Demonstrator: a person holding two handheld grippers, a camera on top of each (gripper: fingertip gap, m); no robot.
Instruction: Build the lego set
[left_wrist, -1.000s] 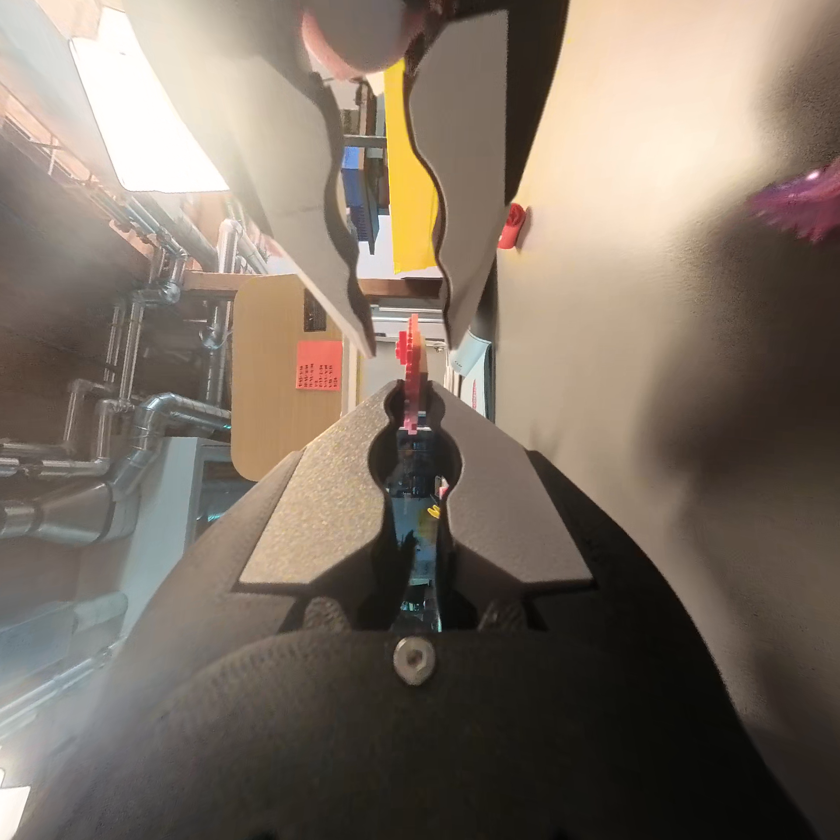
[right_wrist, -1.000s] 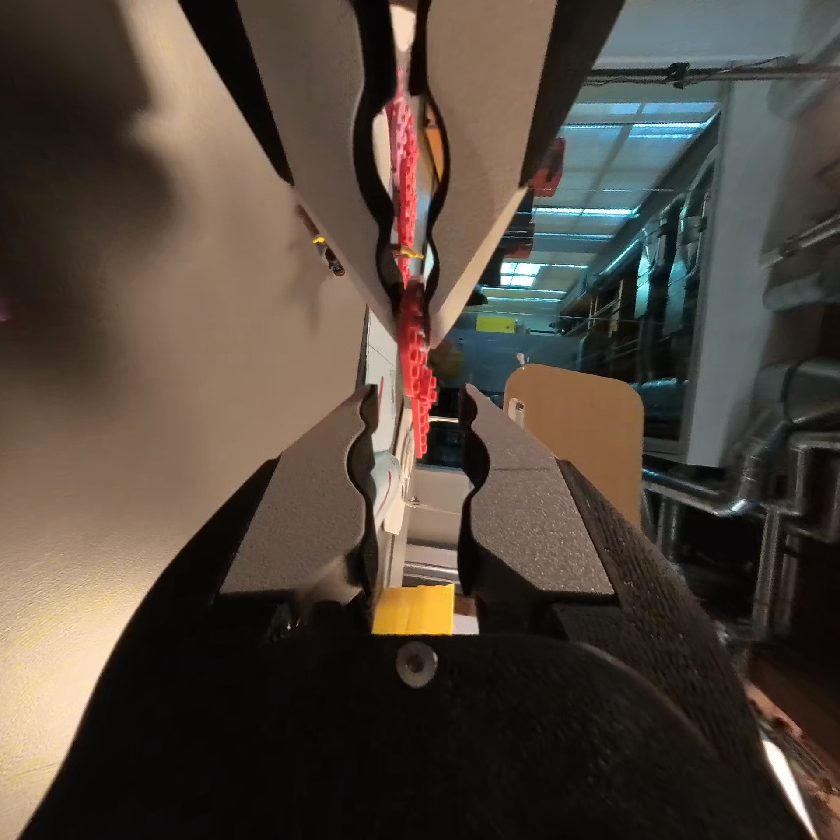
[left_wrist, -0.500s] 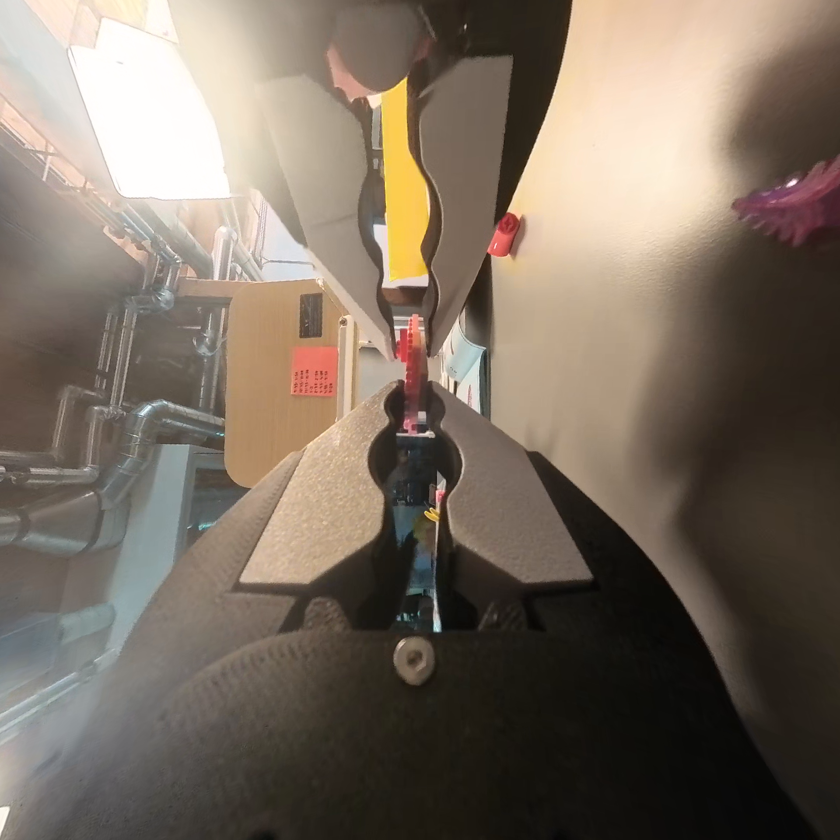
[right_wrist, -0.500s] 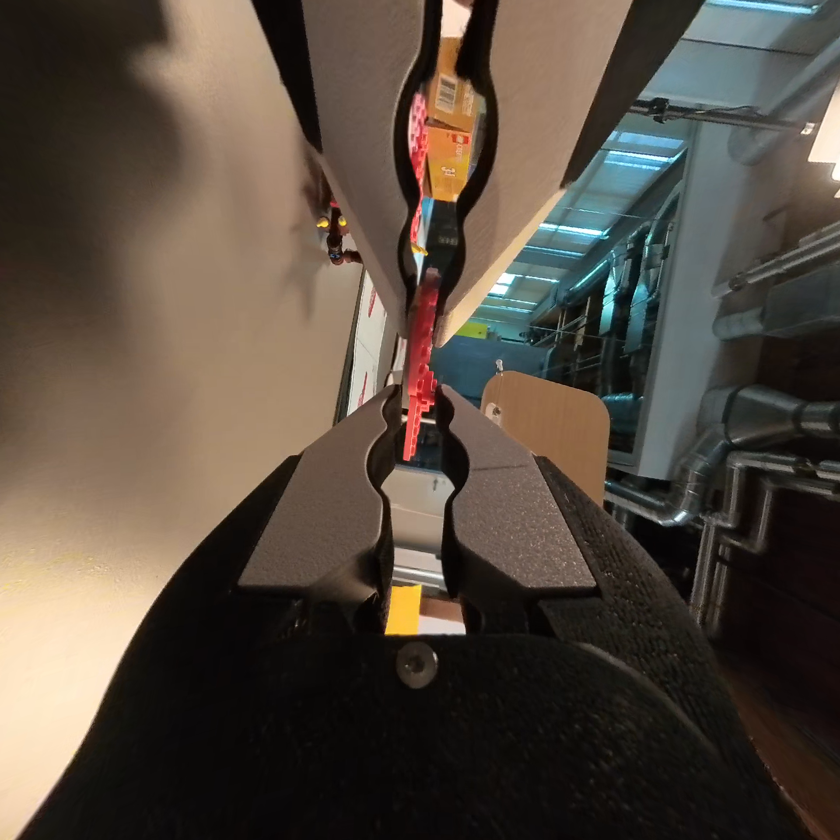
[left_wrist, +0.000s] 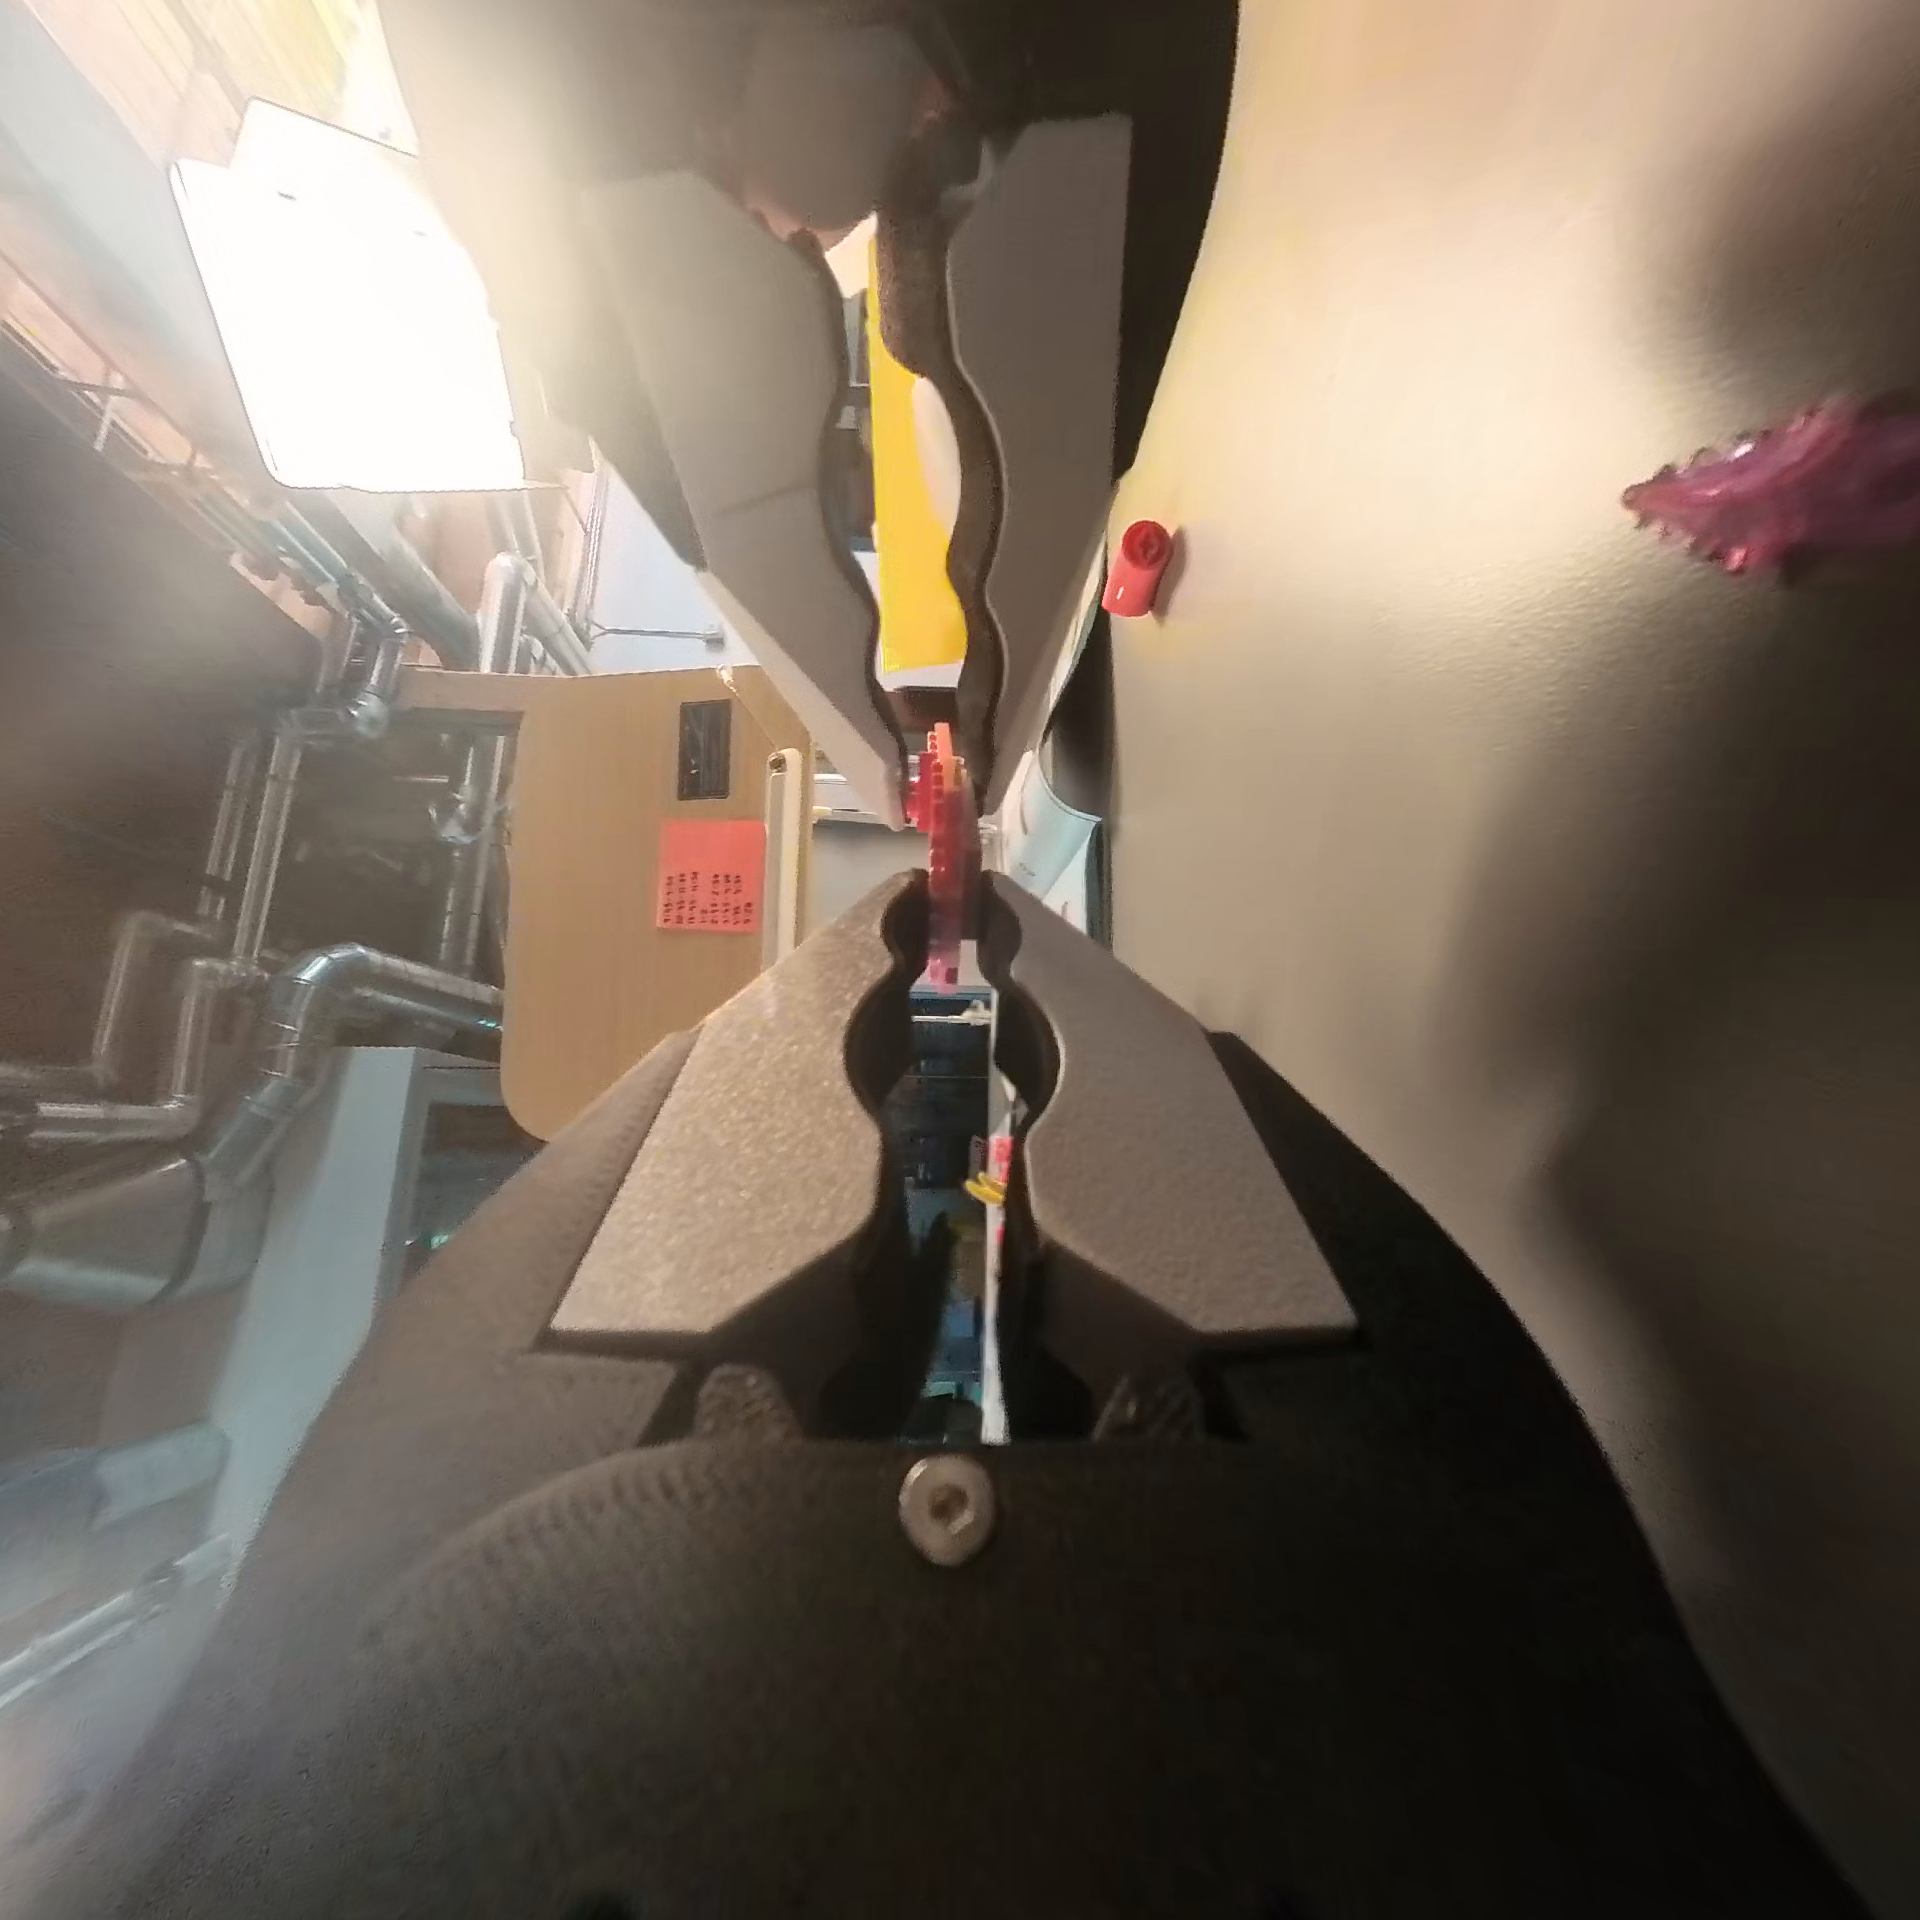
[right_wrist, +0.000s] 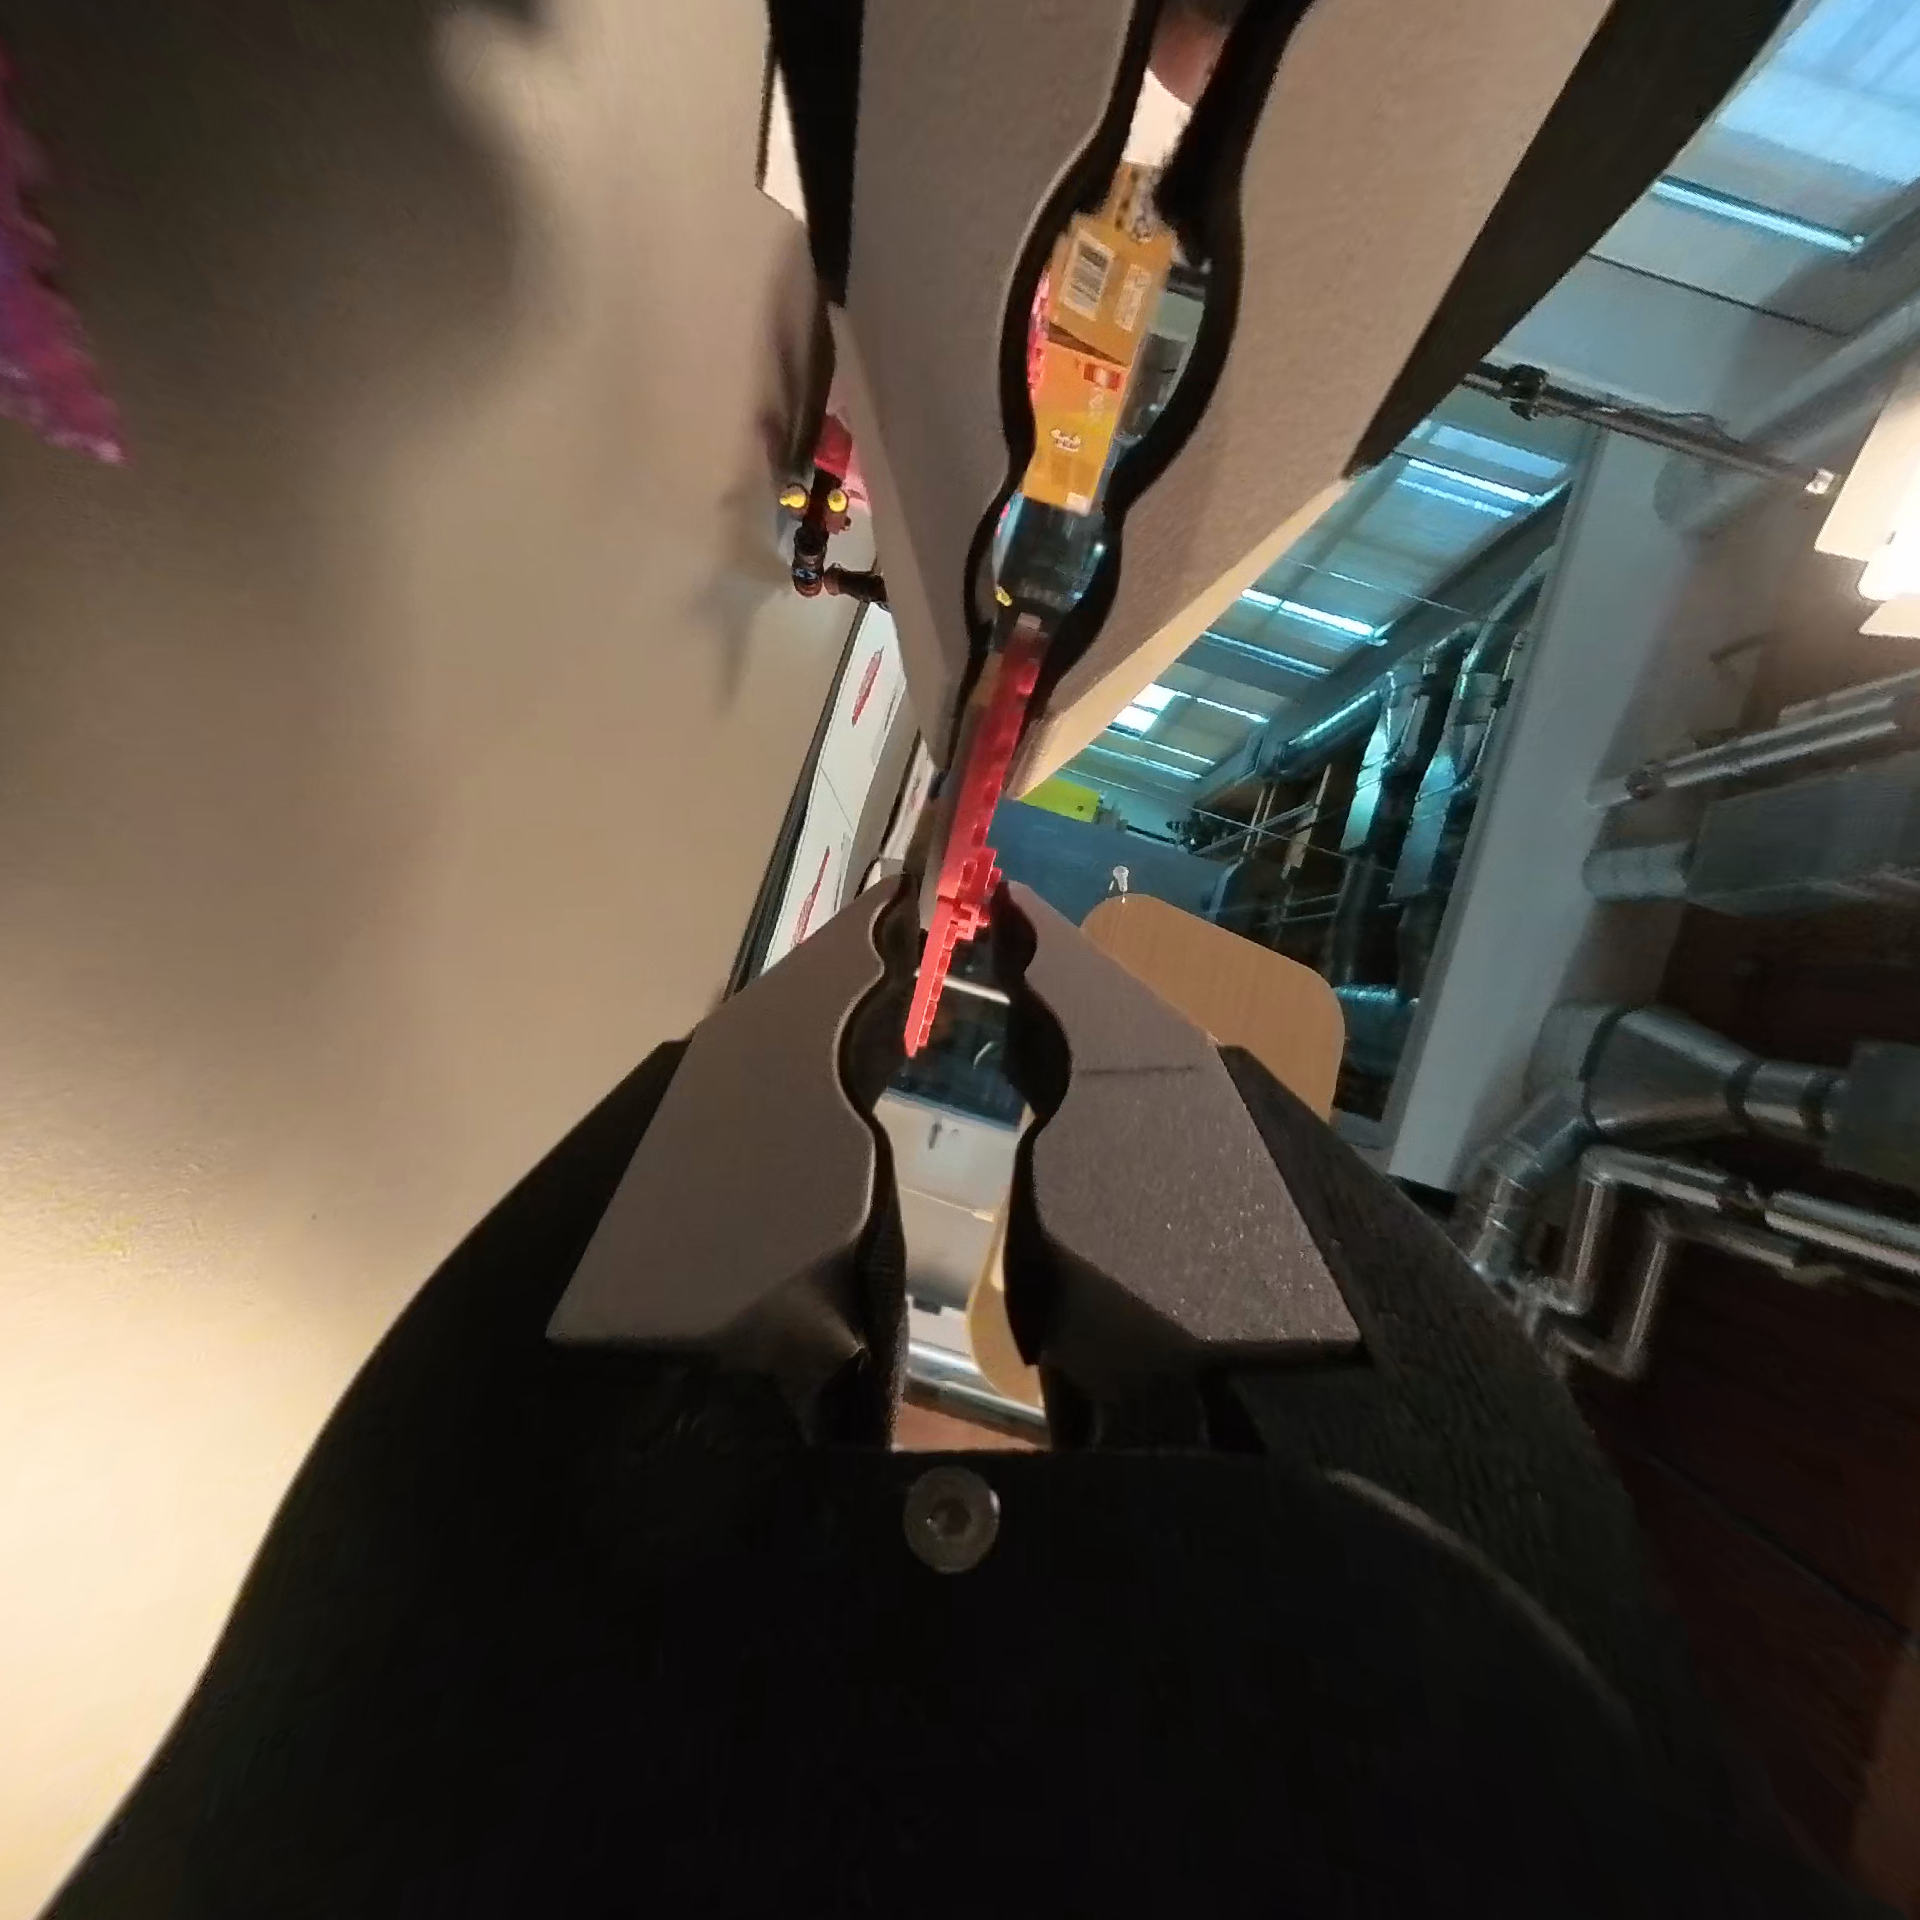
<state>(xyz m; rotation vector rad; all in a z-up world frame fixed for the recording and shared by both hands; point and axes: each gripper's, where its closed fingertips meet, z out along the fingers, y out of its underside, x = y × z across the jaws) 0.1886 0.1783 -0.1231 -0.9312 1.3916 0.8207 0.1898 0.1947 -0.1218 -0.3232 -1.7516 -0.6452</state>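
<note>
closing since a second ago, right gripper (right_wrist: 951, 909) now pinches the red brick plate (right_wrist: 961, 862); left gripper (left_wrist: 951, 904) still clamps its other end, tip to tip.

The purple piece (left_wrist: 1808, 488) is blurred and cut off by the edge. The red plate (right_wrist: 971, 831) hides partly behind the fingers (right_wrist: 727, 1143).

The two grippers meet tip to tip on a red studded plate (left_wrist: 951, 831), the left gripper (left_wrist: 954, 902) and right gripper (right_wrist: 954, 902) each clamped on an end, leaving no passage between them. The pale tabletop (left_wrist: 1455, 727) lies close along one side, carrying a small red peg (left_wrist: 1140, 566) and a purple piece (left_wrist: 1787, 499). The opposite side opens onto the room, with a wooden panel (left_wrist: 623, 831) and pipes (left_wrist: 312, 987) well back.
</note>
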